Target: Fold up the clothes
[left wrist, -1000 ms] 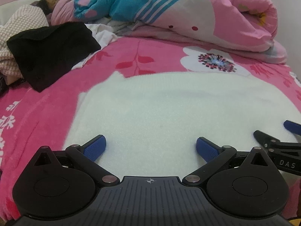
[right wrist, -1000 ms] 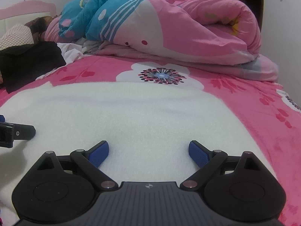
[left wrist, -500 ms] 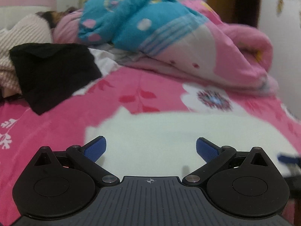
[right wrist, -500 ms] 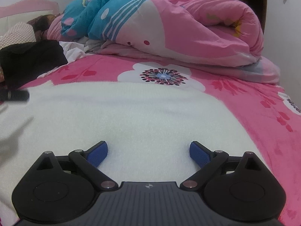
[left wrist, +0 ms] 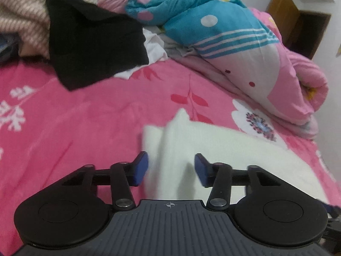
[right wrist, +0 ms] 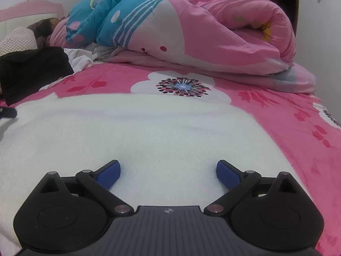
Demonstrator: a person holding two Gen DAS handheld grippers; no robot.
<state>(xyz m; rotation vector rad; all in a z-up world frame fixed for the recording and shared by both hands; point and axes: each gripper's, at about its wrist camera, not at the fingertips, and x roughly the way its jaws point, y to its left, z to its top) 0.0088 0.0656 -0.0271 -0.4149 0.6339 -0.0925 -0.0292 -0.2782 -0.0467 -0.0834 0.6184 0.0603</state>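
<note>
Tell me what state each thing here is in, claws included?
Left claw: open, around a raised fold of the white garment.
Right claw: open, low over the cloth.
White garment: spread flat, left edge lifted.
Black garment: crumpled.
Quilt: rolled up.
Bedsheet: spread out.

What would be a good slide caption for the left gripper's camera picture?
Open left gripper poised over a white garment's corner on a pink floral bedspread.
</note>
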